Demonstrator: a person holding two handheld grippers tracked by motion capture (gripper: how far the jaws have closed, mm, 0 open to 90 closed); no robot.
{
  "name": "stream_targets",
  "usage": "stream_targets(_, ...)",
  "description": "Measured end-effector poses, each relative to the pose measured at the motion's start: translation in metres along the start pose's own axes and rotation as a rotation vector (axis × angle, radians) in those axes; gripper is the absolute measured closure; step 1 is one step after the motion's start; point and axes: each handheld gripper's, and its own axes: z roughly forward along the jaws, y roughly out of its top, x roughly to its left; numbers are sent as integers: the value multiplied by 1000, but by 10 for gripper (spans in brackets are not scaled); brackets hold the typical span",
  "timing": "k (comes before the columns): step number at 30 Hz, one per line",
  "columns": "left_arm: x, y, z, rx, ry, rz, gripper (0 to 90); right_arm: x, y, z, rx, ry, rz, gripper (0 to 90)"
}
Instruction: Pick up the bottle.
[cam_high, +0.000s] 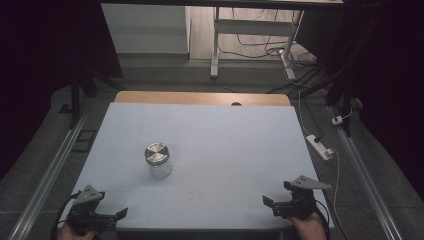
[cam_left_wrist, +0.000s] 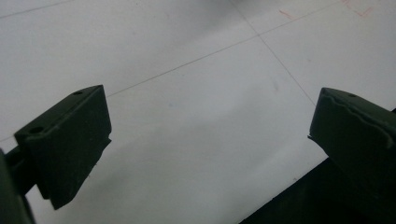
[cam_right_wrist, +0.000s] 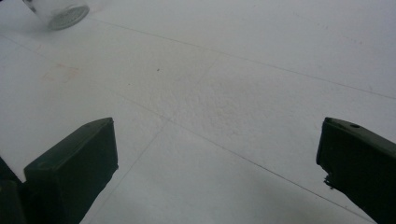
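Presently, one glass jar (cam_high: 159, 161) with a metal screw lid (cam_high: 156, 152) is seen standing upright on the white table sheet (cam_high: 225, 145), left of the middle and well apart from both tools. Its base is also caught at the upper left of the right gripper view (cam_right_wrist: 60, 11). The jar is judged to be rigid, smooth and rather slippery, breakable if tipped or knocked, and light, since it appears to be empty. A hold is best taken across the clear body below the lid, or around the lid's rim if it is to be unscrewed. Two grippers are counted: the left gripper (cam_high: 107, 220) and the right gripper (cam_high: 280, 202), each held low at the near edge of the table. Both are released, the jaws spread wide with nothing between them. One lid and one jar are counted; nothing else is set on the sheet.
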Motion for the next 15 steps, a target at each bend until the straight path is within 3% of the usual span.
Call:
stream_targets(3,0,0,1,7,-1,5,2,-2,0,-1,-1,27,15,0)
stream_targets(5,-1,1,1,12,3,8,2,-1,0,1,18,41,-2,0)
stream_targets(8,0,1,2,24,-2,9,1,1,0,3,30,45,-20,0)
stream_targets(15,0,2,3,35,-4,5,8,0,1,3,38,54,-11,0)
